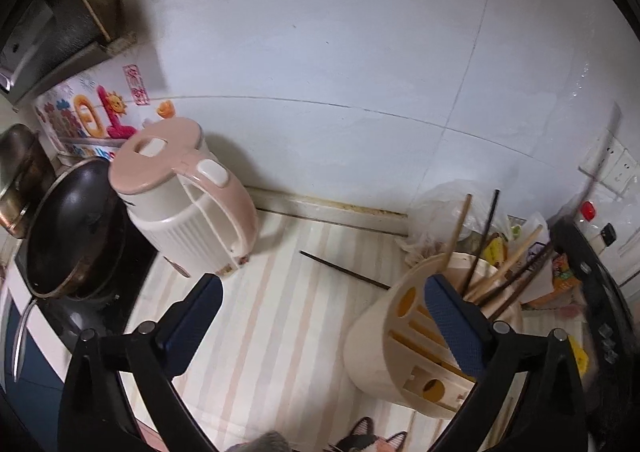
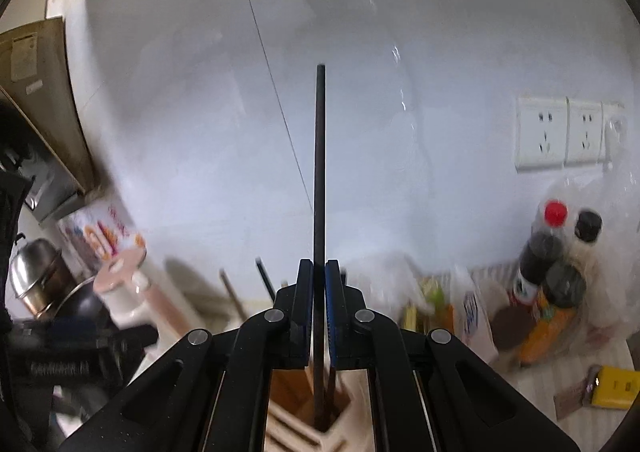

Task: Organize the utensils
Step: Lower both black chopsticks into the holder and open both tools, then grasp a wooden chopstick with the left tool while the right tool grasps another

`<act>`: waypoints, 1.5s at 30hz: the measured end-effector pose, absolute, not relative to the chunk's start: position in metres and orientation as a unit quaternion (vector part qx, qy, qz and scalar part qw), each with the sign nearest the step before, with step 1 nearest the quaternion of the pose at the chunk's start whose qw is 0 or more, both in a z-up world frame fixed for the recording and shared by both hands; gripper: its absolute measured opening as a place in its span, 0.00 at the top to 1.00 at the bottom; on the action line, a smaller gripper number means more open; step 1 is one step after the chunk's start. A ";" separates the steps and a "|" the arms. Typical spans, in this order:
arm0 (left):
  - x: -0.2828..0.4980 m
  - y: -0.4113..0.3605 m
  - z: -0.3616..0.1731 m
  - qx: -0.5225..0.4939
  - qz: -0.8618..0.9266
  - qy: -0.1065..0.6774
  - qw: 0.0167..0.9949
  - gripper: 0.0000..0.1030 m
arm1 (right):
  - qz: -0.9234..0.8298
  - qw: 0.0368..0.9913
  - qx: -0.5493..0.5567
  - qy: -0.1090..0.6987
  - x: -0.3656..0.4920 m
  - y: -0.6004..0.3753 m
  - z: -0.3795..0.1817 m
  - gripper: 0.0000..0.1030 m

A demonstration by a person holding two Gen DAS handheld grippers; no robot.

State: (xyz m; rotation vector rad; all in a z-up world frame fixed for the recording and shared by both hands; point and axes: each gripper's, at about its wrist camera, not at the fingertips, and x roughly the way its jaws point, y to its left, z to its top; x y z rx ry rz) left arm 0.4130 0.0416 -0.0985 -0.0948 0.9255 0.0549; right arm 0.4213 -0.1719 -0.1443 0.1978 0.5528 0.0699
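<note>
A cream utensil holder [image 1: 384,336] stands on the striped counter at the lower right of the left wrist view, with several wooden and dark chopsticks [image 1: 504,272] leaning out of it. One dark chopstick [image 1: 344,270] lies flat on the counter behind it. My left gripper [image 1: 324,300] is wide open with nothing between its fingers; its right finger is in front of the holder's rim. My right gripper [image 2: 319,284] is shut on a black chopstick [image 2: 320,164] that stands upright, its lower end inside the holder [image 2: 320,412] below.
A pink and white kettle [image 1: 188,200] stands left of centre, with a black wok [image 1: 72,228] and a steel pot [image 1: 16,180] beyond it. Sauce bottles [image 2: 552,256], bags and packets crowd the right side. Wall sockets [image 2: 560,132] sit on the tiled wall.
</note>
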 end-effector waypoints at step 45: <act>0.284 -0.039 -0.338 0.065 -0.008 0.671 0.739 0.95 | -0.043 0.720 0.179 0.669 0.276 -0.271 -0.362 0.80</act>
